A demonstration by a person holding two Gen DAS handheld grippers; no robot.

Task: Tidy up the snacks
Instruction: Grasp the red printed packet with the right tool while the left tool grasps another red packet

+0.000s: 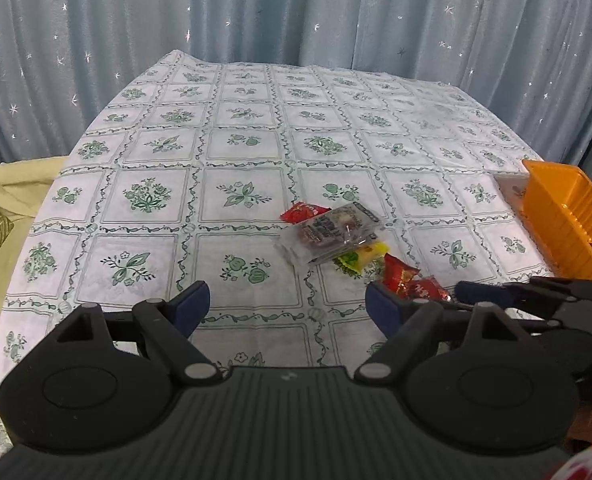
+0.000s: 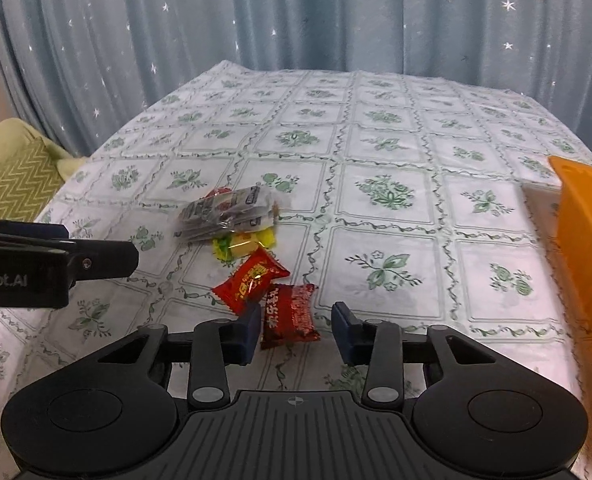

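Red foil wrappers account for three of the snacks on your desk (image 2: 375, 152): a bright red packet (image 2: 252, 280), a darker crinkled red packet (image 2: 292, 316) touching its near edge, and a third red packet (image 1: 303, 213) half hidden behind the clear one. Count further one clear plastic packet (image 2: 226, 216) with dark printed contents, flat and rectangular, and one yellow-green wrapper (image 2: 242, 246) lying partly under it. That makes five pieces, gathered in a loose cluster near the middle of the desk, towards its near side.

One orange plastic bin (image 2: 583, 248), ribbed along its wall, stands at the right edge, well apart from the cluster. A glossy cloth printed with green floral squares covers the desk. Behind it hangs a pale blue pleated curtain (image 2: 296, 20) dotted with small stars. One cushion (image 2: 12, 184) with a green zigzag weave lies at the left.

Your right hand-held gripper (image 2: 296, 326) is low over the desk with the darker red packet between its blue pads. The left pad is against the packet's edge; the right pad stands clear of it, so the jaws are apart and nothing is clamped.

Your left hand-held gripper (image 1: 288, 306) has its jaws wide apart, over bare cloth, with nothing between them. It sits just left of the two near red packets.
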